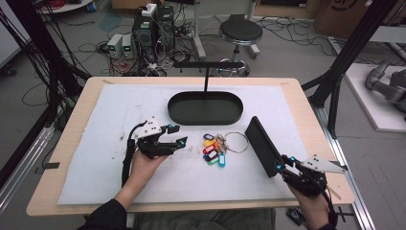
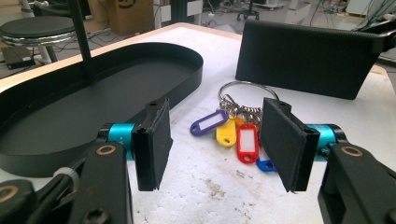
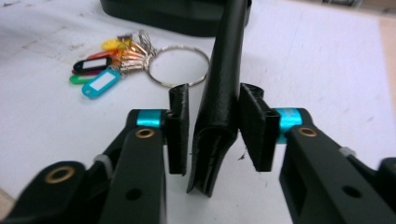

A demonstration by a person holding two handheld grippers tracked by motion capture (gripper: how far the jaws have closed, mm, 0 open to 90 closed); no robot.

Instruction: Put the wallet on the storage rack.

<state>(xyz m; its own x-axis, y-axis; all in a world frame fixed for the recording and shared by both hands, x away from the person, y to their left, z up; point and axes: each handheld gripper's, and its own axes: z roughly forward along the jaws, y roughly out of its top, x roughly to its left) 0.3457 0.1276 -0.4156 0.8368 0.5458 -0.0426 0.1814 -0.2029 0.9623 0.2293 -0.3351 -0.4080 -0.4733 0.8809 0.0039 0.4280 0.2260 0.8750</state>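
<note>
Right gripper (image 1: 279,166) sat at the near-right of the white mat (image 1: 119,172), jaws either side of the black wallet (image 1: 261,146). High view read as a grip. Right gripper view said otherwise: wallet (image 3: 219,107) stood on edge between the pads (image 3: 179,128), with a thin gap on both sides, so jaws were narrowly apart and not clamped on it. The same view showed the wallet's near end splitting into layers, which the high view didn't resolve.

Left gripper (image 1: 175,134) was left of centre, jaws wide apart, holding nothing. Left gripper view looked between its pads (image 2: 285,144) straight at the key tag bunch (image 2: 236,130) and showed the wallet's broad face (image 2: 303,58) standing upright behind the ring.

Key tag bunch (image 1: 218,146) lay flat mid-mat, between the two grippers, with the ring toward the wallet, near it; touching or not, couldn't tell.

Black oval tray (image 1: 205,108) sat just beyond the tags, a T-shaped stand (image 1: 207,67) rising from its far side. A stool (image 1: 240,32) and cabling were on the floor behind the table.

Left hand (image 1: 146,163) came in from the bottom with the gripper angled right toward the tags. Right hand (image 1: 313,206) was at the near-right corner, gripper pointing up-left along the wallet.
</note>
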